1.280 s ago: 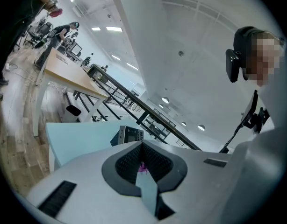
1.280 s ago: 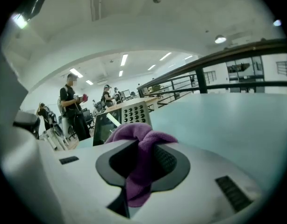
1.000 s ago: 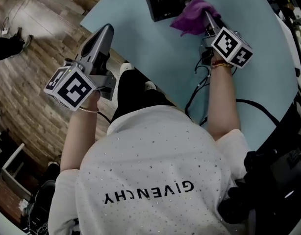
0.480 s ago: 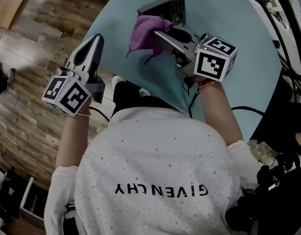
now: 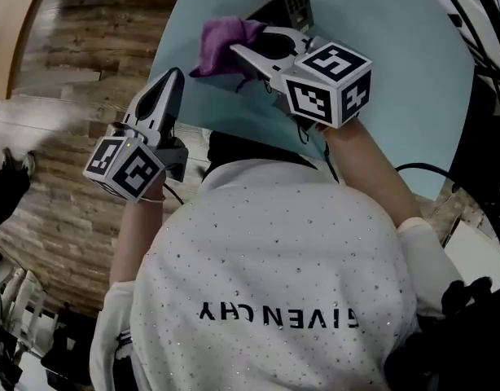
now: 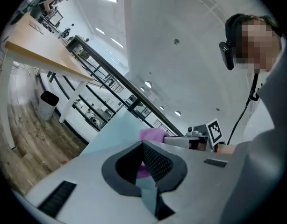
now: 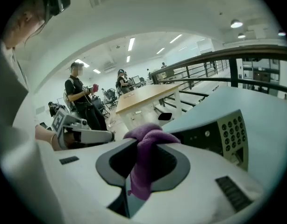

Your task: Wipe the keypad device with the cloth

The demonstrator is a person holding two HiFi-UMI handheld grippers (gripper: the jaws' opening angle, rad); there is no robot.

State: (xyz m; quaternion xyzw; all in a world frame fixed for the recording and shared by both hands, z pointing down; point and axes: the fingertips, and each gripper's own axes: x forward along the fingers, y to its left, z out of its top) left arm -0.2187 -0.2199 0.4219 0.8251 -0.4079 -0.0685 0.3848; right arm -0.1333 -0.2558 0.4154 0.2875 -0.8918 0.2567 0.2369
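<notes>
Hovering beside the desk's (image 5: 396, 72) left edge, above the wooden floor (image 5: 63, 145), the left gripper (image 5: 173, 76) is holding its fingers (image 5: 163, 98) pressed together, empty. The right gripper (image 5: 236, 50) is pinching the purple cloth (image 5: 220, 43) over the desk, just left of the keypad device (image 5: 289, 2), which is lying farther back.

Left gripper (image 6: 142, 144) jaws together, nothing between; purple cloth (image 6: 152, 134) beyond tips; pale blue table (image 6: 114, 130) behind.
</notes>
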